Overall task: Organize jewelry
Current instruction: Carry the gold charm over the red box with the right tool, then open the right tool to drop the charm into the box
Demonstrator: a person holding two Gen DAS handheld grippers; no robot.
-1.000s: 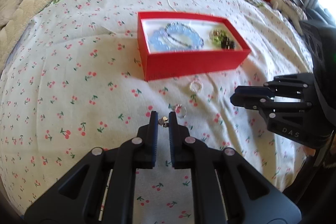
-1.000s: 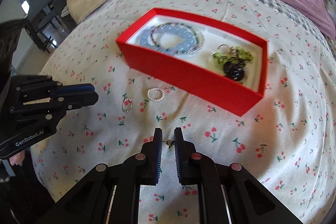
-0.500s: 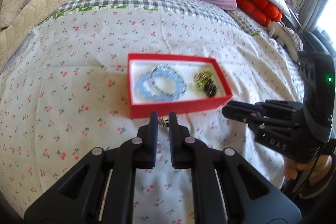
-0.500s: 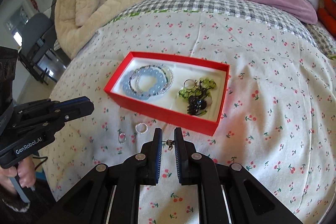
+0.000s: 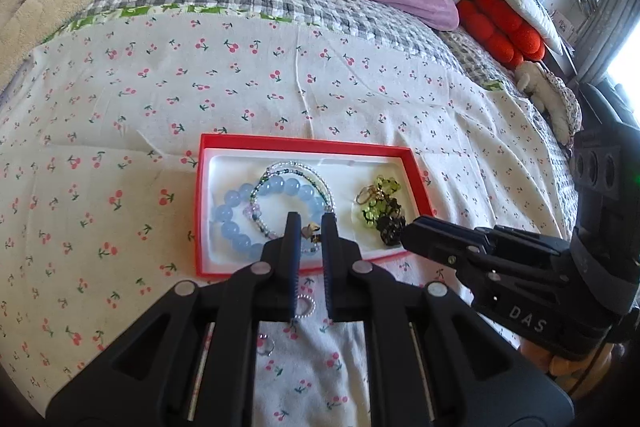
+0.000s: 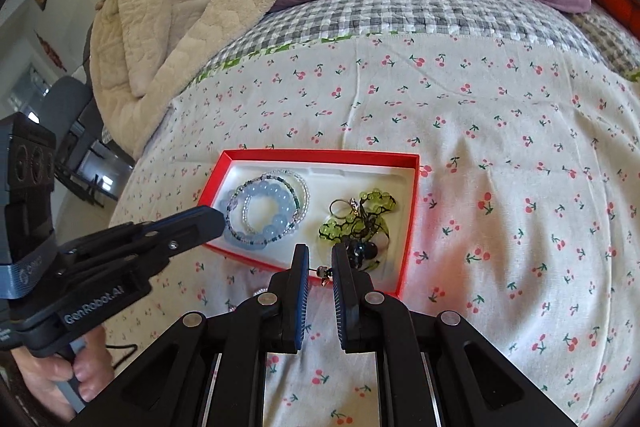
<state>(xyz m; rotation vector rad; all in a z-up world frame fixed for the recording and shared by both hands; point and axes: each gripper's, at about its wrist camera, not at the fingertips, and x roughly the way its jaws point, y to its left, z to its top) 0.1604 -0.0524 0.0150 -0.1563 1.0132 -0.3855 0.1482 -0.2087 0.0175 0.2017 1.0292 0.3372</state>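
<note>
With the red box (image 5: 208,207) lying on a cherry-print bedspread (image 5: 120,99), the left gripper (image 5: 308,227), jaws drawn narrow on a small earring (image 5: 311,229), hangs over the blue bead bracelet (image 5: 256,215) at the box's left end, apparently to drop its piece inside. A beaded ring (image 5: 303,307) lies outside, below the near wall. Further right, the right gripper (image 6: 321,269) pinches a second earring (image 6: 325,272) beside the green charm cluster (image 6: 360,215), likely bound for that end.

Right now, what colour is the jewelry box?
Red box with a white lining, clearest in the right wrist view.
</note>
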